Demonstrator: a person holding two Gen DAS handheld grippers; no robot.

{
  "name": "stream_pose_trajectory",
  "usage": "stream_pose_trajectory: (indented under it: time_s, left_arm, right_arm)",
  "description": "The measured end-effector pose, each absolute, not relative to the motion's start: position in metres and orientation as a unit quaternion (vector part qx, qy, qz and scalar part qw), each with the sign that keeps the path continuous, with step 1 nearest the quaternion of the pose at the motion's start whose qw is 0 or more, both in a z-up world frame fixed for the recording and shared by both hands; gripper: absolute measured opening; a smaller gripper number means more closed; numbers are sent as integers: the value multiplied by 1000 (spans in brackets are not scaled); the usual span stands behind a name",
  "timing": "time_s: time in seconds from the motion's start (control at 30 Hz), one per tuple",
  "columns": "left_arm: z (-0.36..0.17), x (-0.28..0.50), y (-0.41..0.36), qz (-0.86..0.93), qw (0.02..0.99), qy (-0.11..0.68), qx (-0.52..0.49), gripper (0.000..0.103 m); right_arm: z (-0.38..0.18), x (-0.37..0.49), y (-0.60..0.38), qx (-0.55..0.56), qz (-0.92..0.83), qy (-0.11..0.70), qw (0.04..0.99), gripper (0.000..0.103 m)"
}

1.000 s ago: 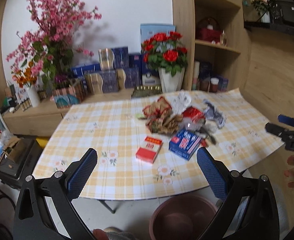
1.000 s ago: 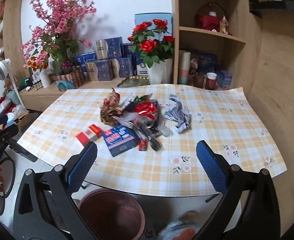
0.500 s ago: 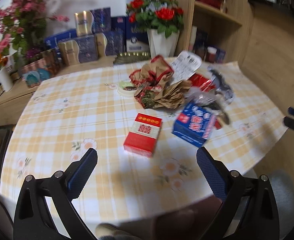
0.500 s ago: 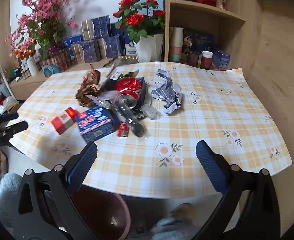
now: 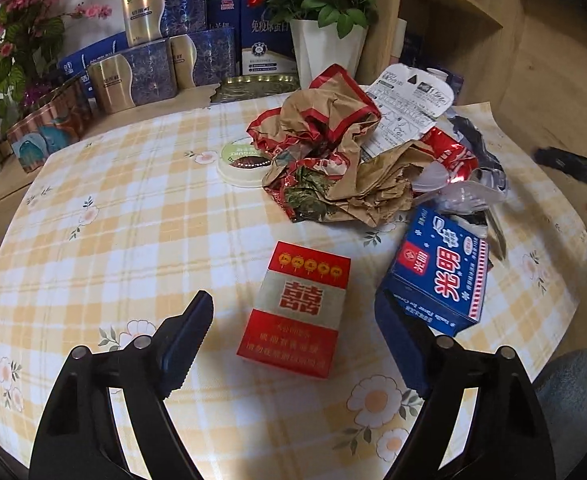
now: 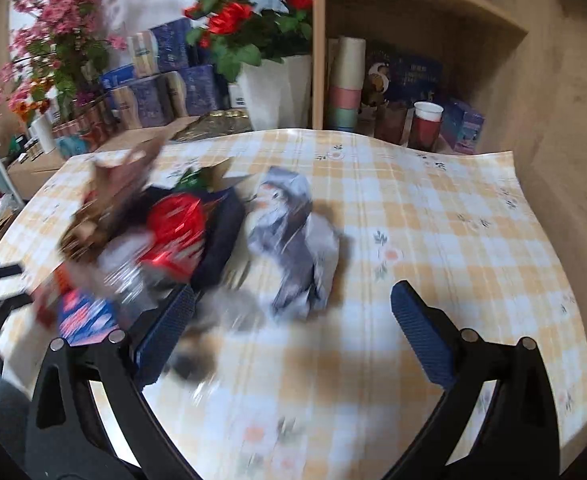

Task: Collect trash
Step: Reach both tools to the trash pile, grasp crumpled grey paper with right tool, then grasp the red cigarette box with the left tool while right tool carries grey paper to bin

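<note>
A heap of trash lies on the checked table (image 5: pixel 113 220): crumpled brown and red paper (image 5: pixel 333 152), a blue carton (image 5: pixel 441 276) and, nearest, a red cigarette box (image 5: pixel 297 312). My left gripper (image 5: pixel 293 338) hangs low over the red box. Its jaws are closing with the box between them, and the pads stand clear of its sides. The right fingertip (image 5: pixel 397 340) overlaps the blue carton's corner. In the blurred right wrist view my right gripper (image 6: pixel 293 332) is open, with a crumpled grey wrapper (image 6: pixel 297 248) just ahead between its fingers. A shiny red wrapper (image 6: pixel 177 228) lies to its left.
A round yoghurt lid (image 5: pixel 245 160) lies beside the paper. Behind the table stand a white vase of red roses (image 5: pixel 325 52), blue gift boxes (image 5: pixel 153 68) and a shelf with cups (image 6: pixel 425 124). The table's front edge is just under both grippers.
Both grippers came down and forward over the table, and the bin below has left view. The left jaws narrowed around the red box. The right one closed in on the grey wrapper.
</note>
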State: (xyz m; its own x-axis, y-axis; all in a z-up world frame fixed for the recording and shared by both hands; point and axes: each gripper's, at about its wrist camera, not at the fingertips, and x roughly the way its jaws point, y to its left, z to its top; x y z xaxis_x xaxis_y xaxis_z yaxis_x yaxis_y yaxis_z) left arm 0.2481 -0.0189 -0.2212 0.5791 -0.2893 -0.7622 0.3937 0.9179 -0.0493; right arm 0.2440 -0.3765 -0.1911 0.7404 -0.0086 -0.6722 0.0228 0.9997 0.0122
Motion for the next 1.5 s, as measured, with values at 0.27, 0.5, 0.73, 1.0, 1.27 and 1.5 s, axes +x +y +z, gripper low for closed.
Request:
stream_pose_trajectory:
  time_s: [0.27,0.5,0.73,1.0,1.27,1.5]
  left_arm:
    - [-230,255,-20,-206,878,429,61,81]
    - [-240,264,-28,-213,869,439,86,81]
    - [-254,273,-37,-209,857,457,114,79]
    - [-253,271,-30,-202,859,461,98,57]
    - [-215,233,-11,-193,887,417,55,56]
    - [-187,168,-5,-214,903,372,32,56]
  right_arm:
    - [-235,322,-404,150,-27,414,897,95]
    - [-255,331,-406,175,-31,437,882,52]
    - [-238,307,-401,154,-18,394,906,39]
    - [-218,263,-403,158,-20,347,924,37]
    - [-201,207,-391,169,-8,323,931,37]
    - [-197,146,-369,186,13,309,933,37]
